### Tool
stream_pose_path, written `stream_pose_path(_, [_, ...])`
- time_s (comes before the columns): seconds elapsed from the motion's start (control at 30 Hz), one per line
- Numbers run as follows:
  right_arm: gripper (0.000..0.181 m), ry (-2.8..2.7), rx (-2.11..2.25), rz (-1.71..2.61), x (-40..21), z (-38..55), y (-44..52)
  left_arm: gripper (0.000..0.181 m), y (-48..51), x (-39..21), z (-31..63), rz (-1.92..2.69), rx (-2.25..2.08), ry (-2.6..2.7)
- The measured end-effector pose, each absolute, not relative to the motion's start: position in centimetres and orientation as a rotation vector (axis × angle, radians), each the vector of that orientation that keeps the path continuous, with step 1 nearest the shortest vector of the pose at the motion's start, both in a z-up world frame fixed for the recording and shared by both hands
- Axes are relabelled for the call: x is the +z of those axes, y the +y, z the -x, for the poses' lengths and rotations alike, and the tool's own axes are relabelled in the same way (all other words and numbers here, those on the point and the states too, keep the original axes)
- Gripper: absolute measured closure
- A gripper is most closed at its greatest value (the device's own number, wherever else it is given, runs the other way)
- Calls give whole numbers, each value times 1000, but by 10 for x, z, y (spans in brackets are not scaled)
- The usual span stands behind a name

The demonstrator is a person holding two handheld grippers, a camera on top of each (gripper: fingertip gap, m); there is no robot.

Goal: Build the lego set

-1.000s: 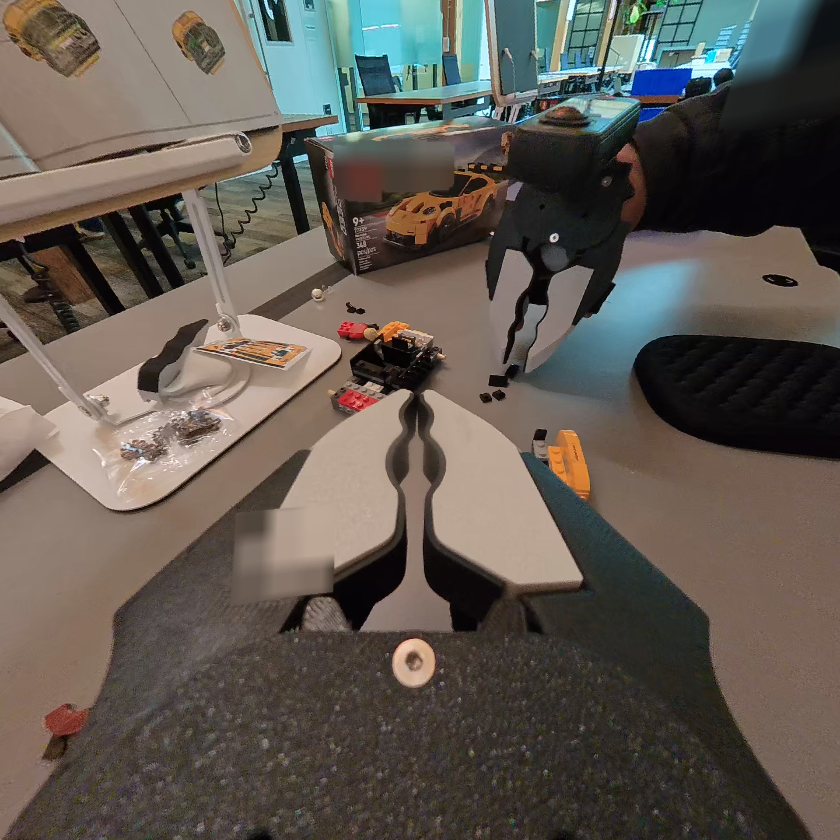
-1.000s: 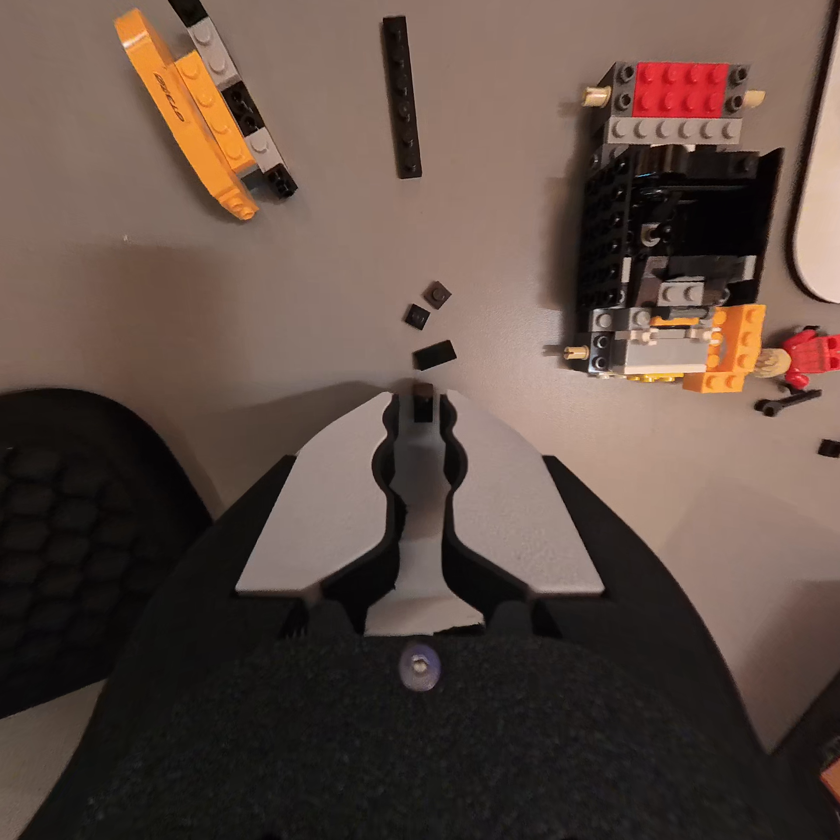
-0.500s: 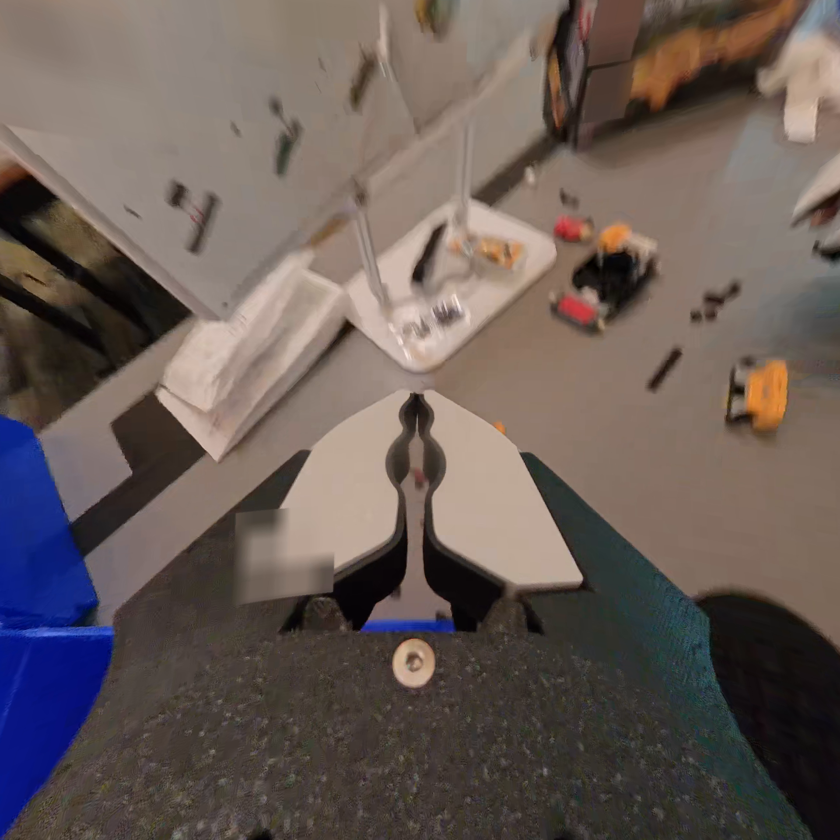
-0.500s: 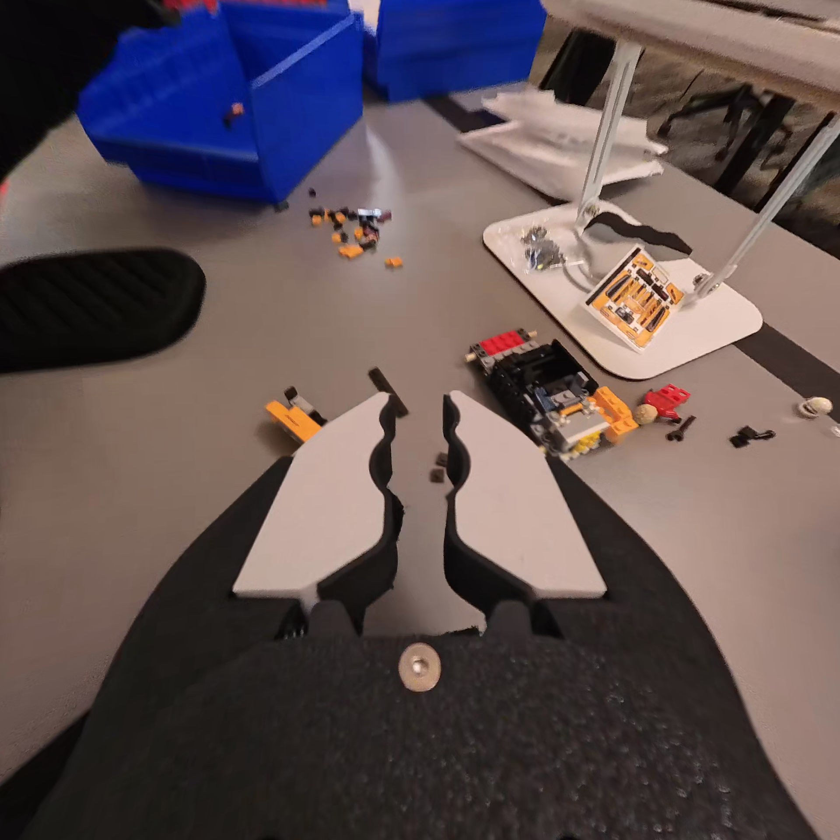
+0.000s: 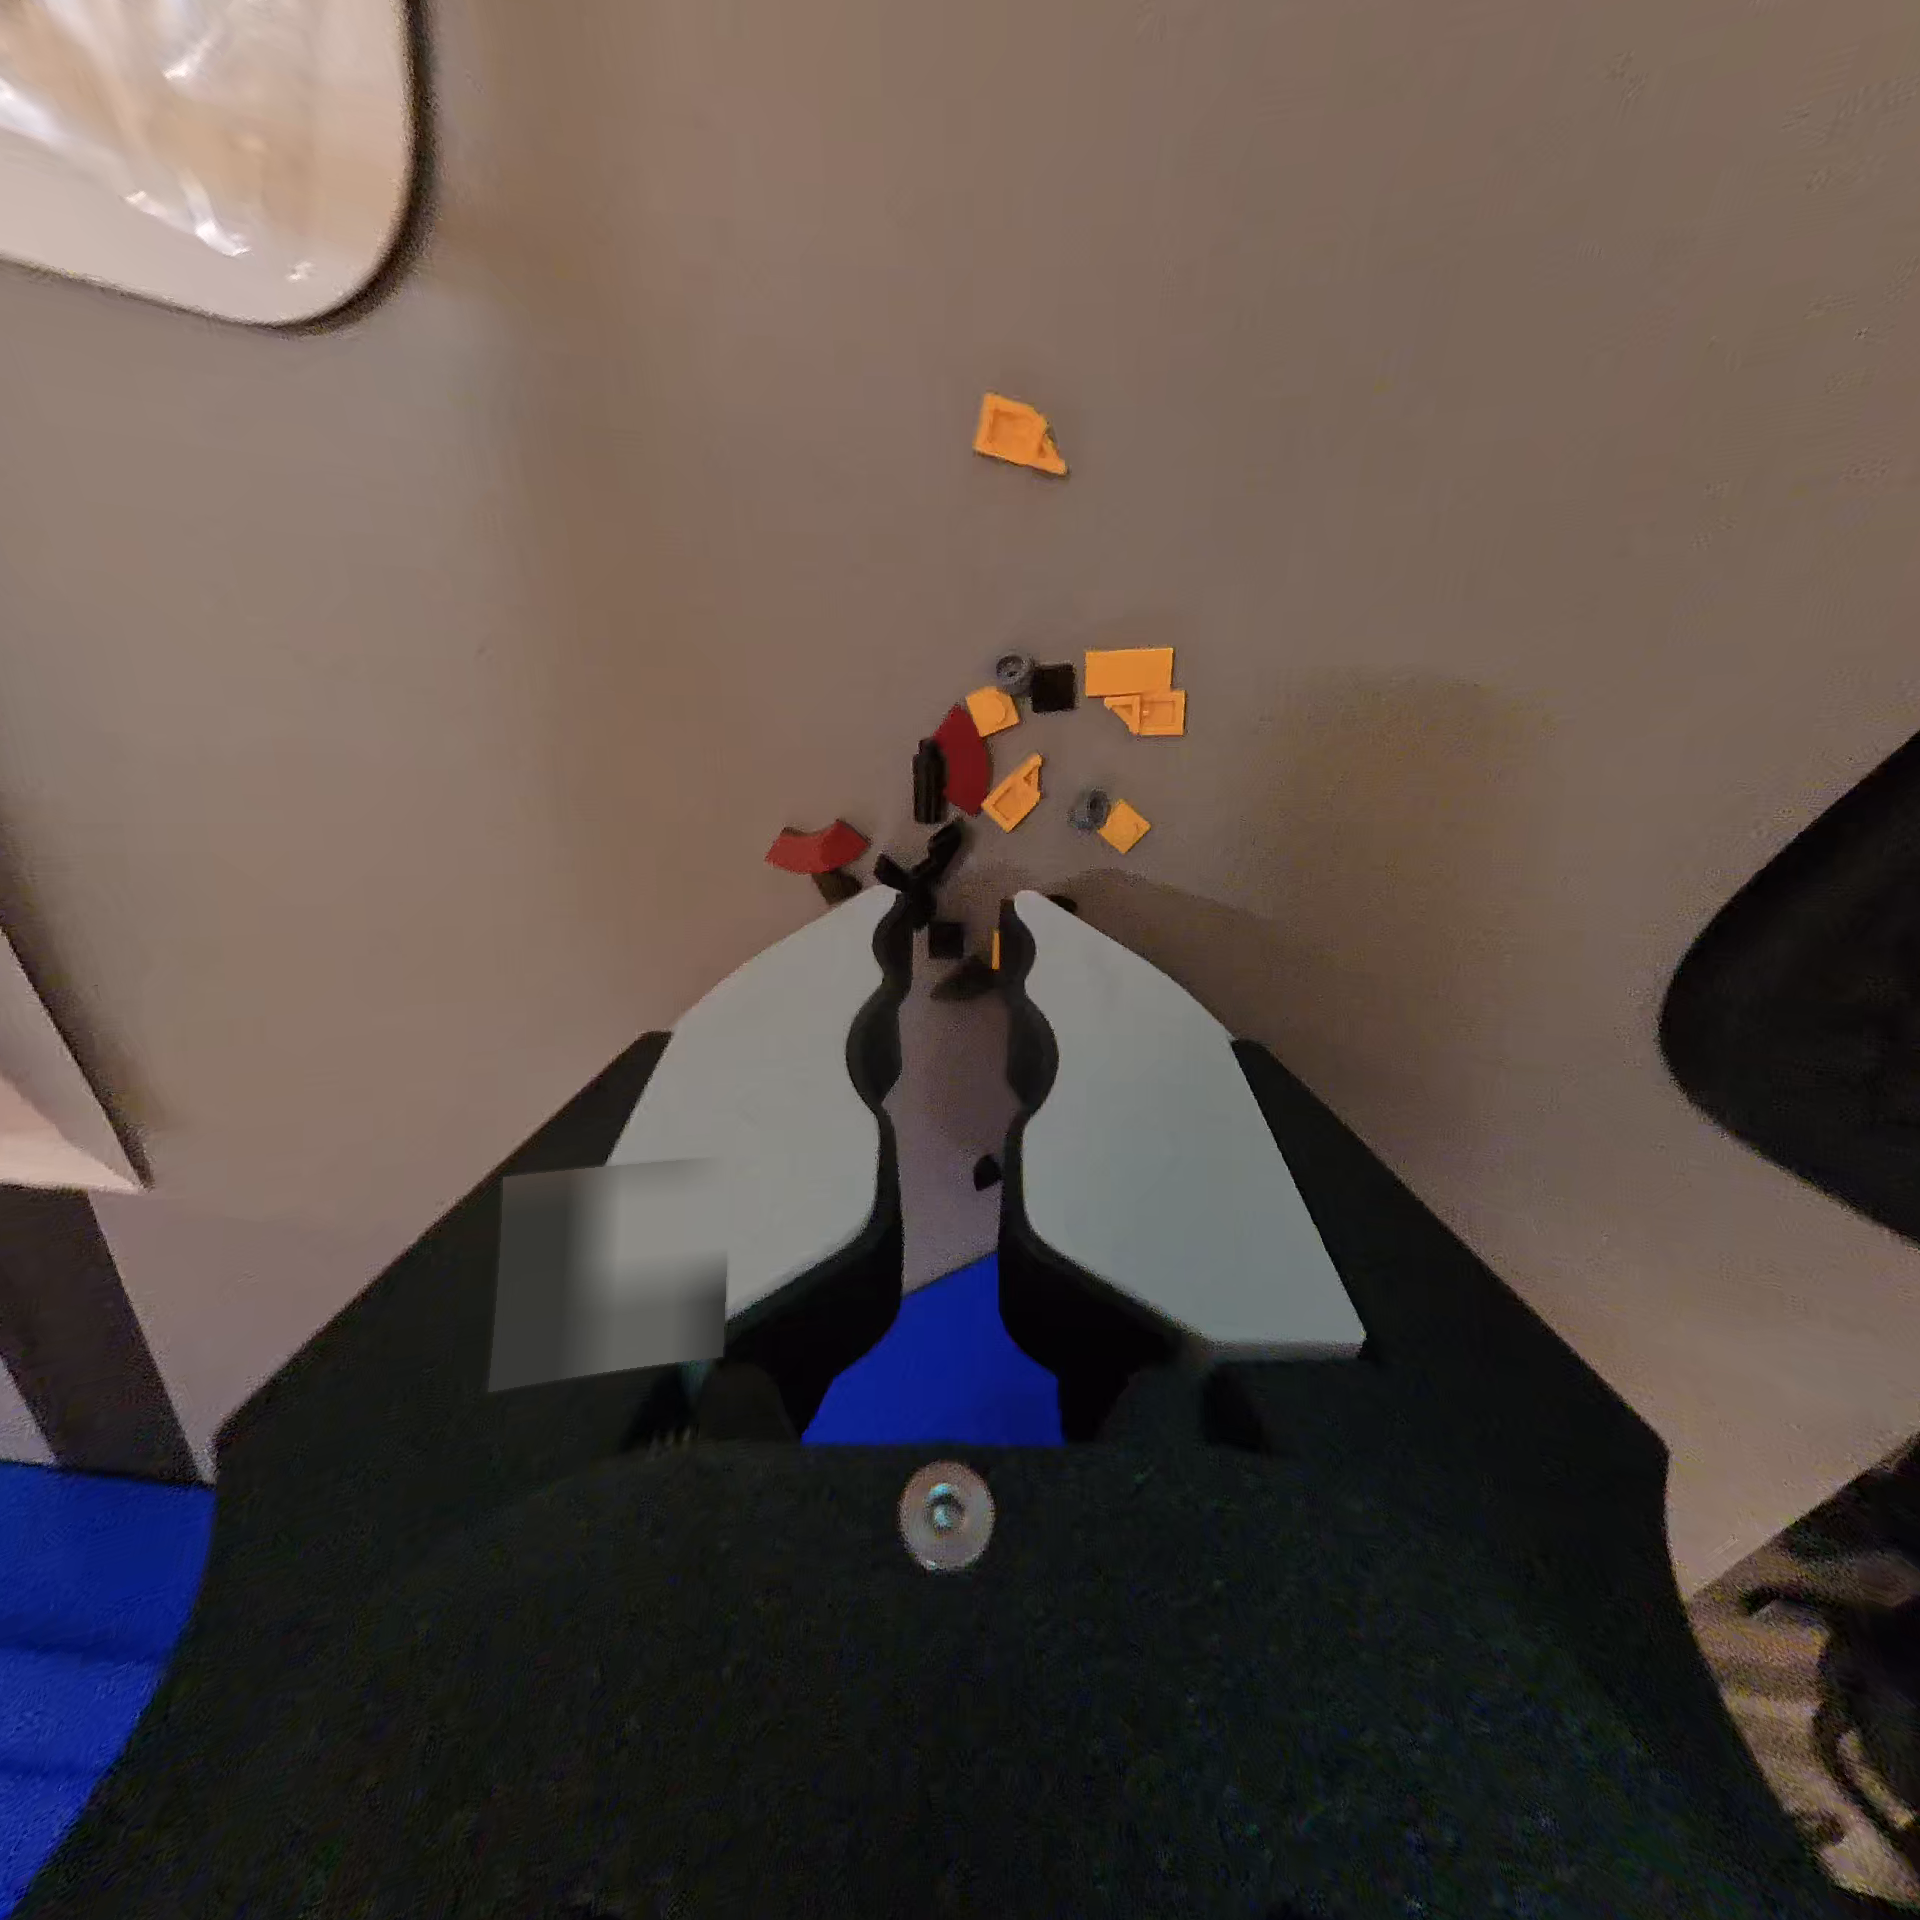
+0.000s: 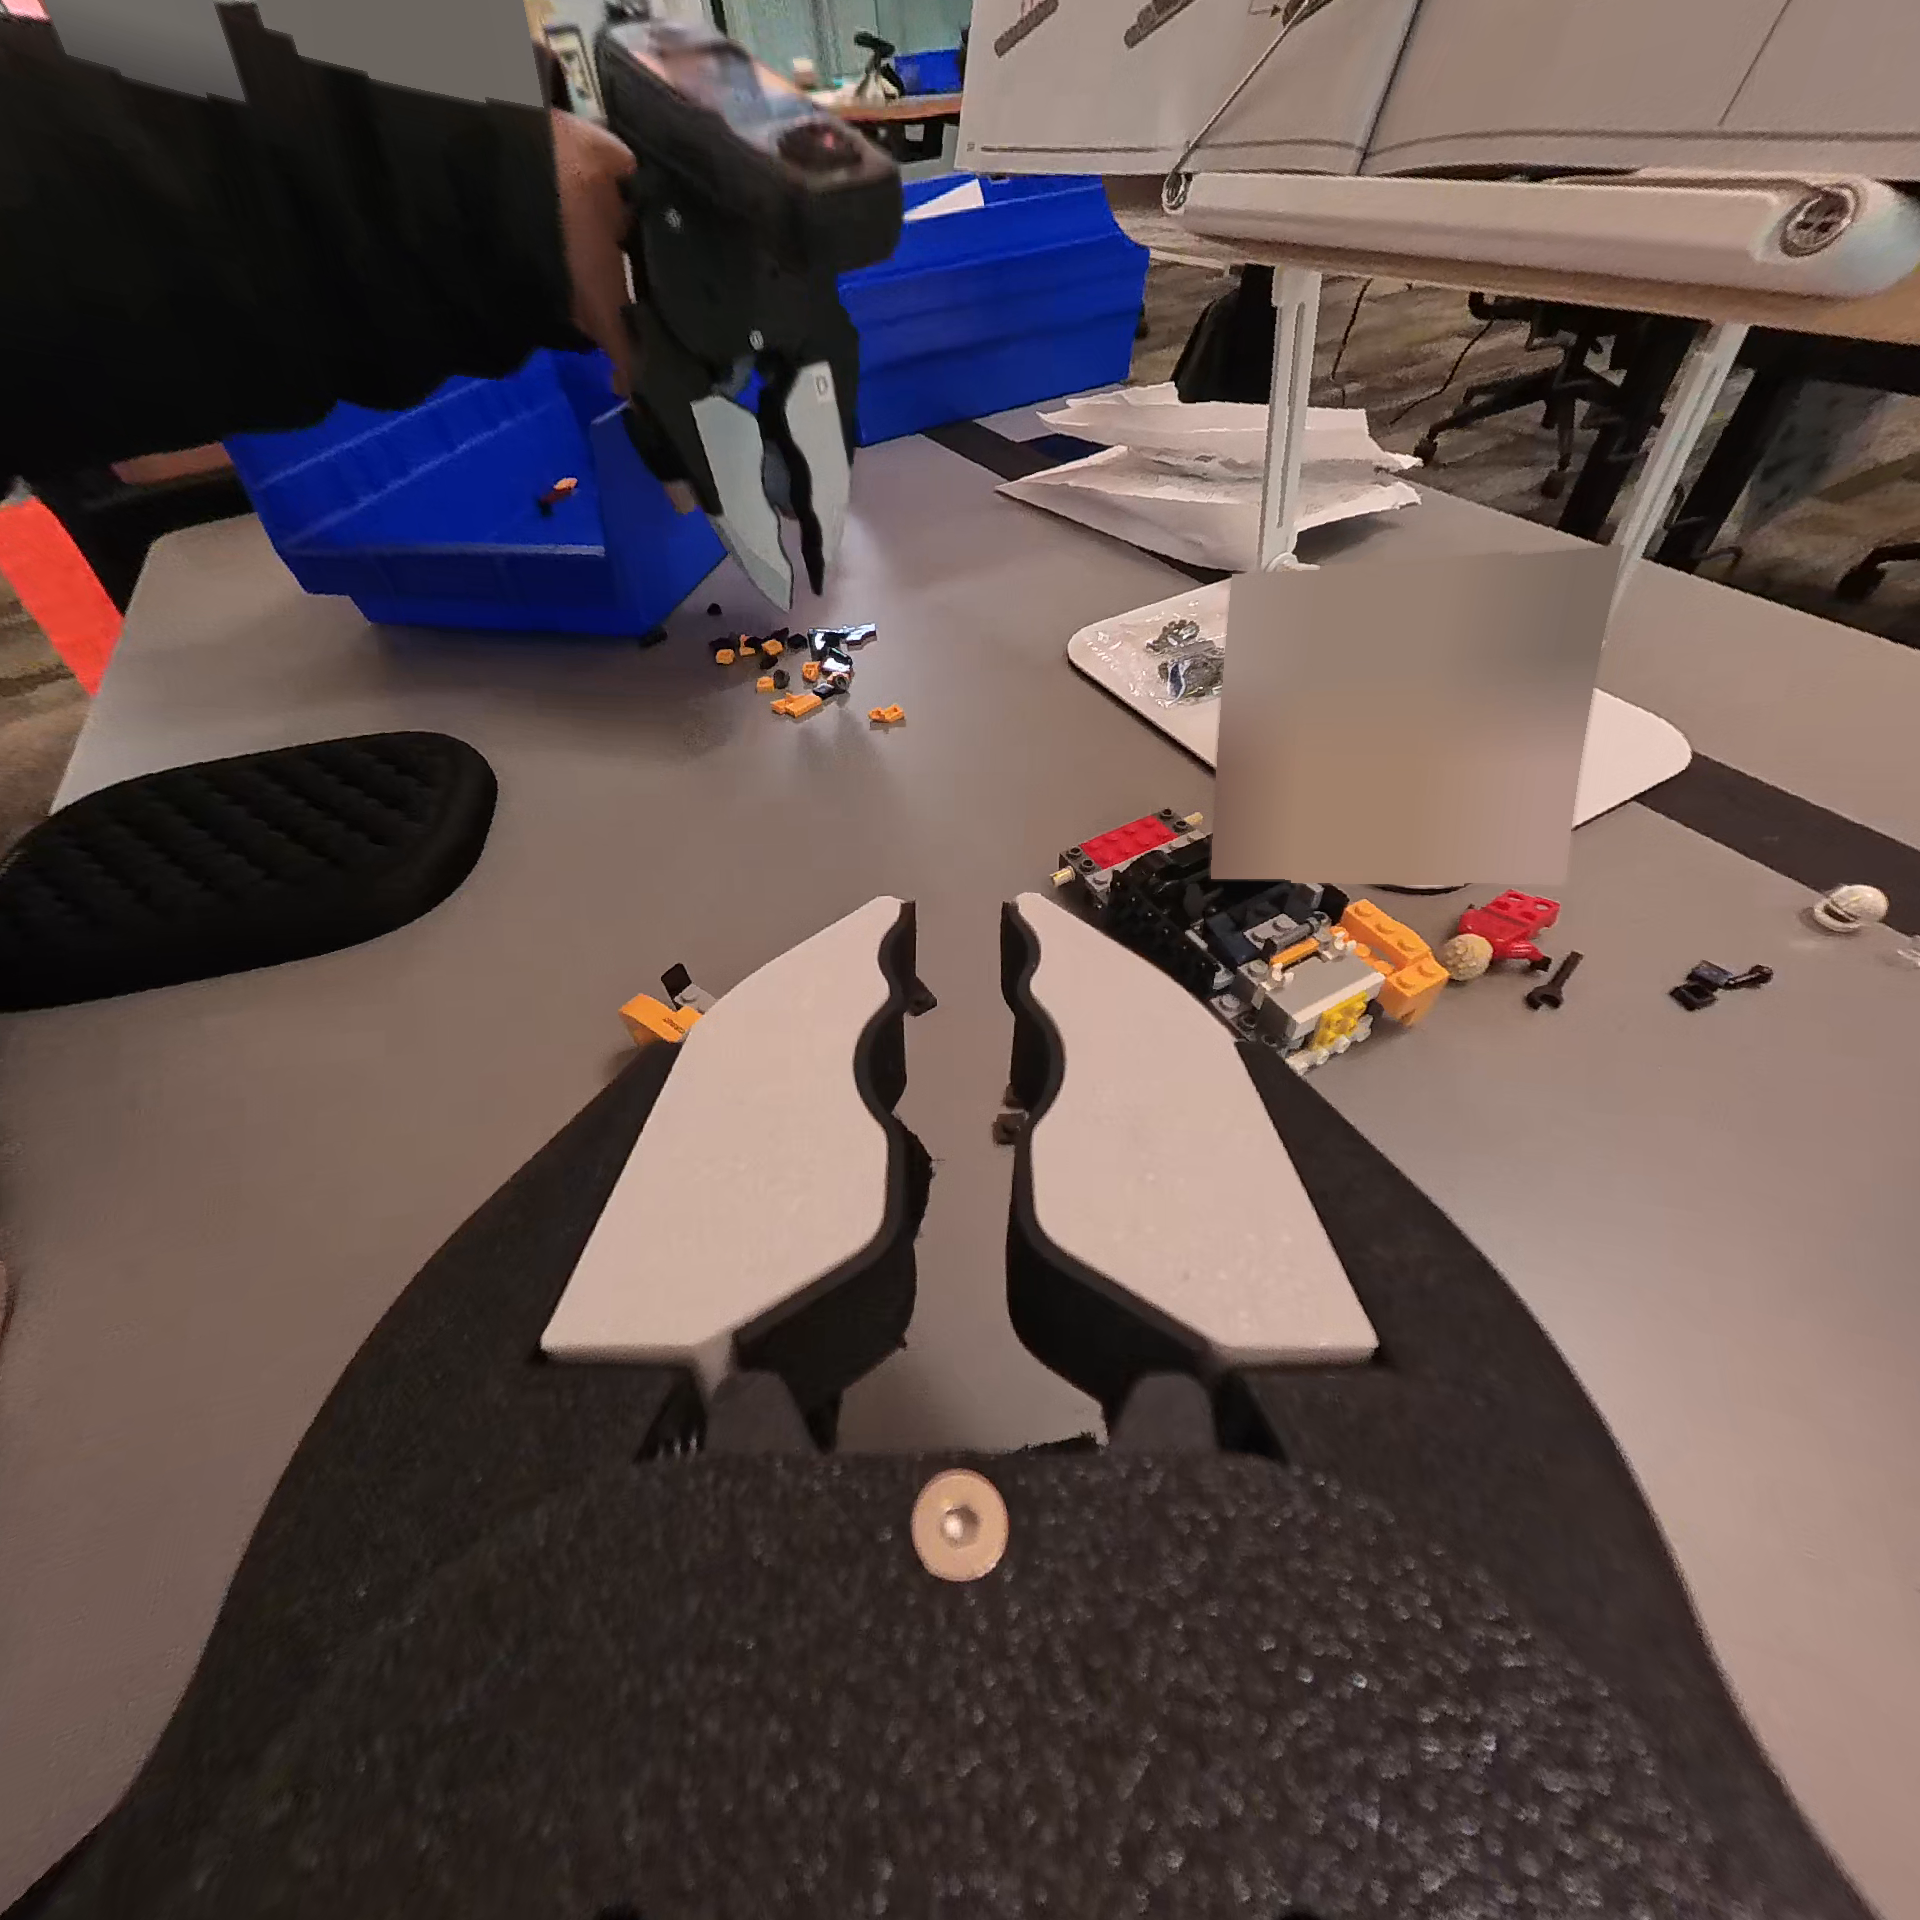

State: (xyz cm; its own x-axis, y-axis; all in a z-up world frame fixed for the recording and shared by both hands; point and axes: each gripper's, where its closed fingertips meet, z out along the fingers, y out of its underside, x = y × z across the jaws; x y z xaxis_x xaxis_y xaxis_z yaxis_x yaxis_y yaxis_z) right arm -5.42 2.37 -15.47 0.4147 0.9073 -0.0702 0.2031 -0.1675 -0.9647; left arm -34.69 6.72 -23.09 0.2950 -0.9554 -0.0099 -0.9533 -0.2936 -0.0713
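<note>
Having swung away from the half-built car (image 6: 1247, 956), the left tool (image 5: 956, 914) now hovers unclenched and empty over the loose-piece pile (image 5: 1039, 748) on the tabletop (image 5: 1455, 416), seemingly choosing the next part, while the right tool (image 6: 958, 914) waits released.

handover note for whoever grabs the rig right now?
Left gripper: open, empty, poised over the scatter of small orange, black and dark red lego pieces beside the blue plastic bin.
Right gripper: open, empty, above the grey table.
Done: partly built black car chassis with red and orange bricks.
Left: pick the next piece, attach it.
</note>
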Motion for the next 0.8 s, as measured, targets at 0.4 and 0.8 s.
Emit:
stream_pose_path(0.4, [167, -987, 883, 1630, -156, 52, 23, 173, 71, -257, 352, 2376, 144, 2065])
stream_pose_path(0.8, [167, -979, 878, 1607, -150, 51, 22, 174, 61, -187, 329, 2353, -318, 1689])
